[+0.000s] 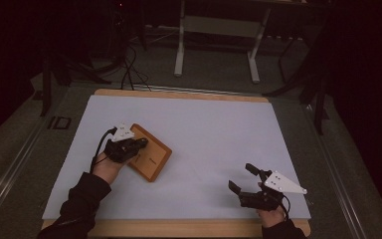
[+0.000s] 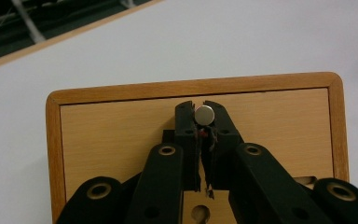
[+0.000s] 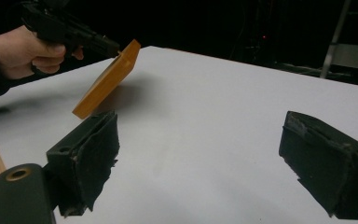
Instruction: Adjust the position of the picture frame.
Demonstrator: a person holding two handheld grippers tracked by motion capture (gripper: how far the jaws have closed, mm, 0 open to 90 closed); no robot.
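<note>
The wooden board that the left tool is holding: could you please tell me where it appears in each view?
High view: the wooden board lies left of centre, under the left tool.
Left gripper view: it spans the middle and lower frame, behind the shut jaws.
Right gripper view: upper left, tilted, clear of the table.
Shared landmark: the white table surface, which shows in all three views.

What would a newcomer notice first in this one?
Probably the wooden tray at the left of the white table: the left gripper is shut on a small silver peg standing from it, and the right gripper view shows the tray tilted, clear of the table. Next, the right gripper at the near right, open over the bare table.
</note>
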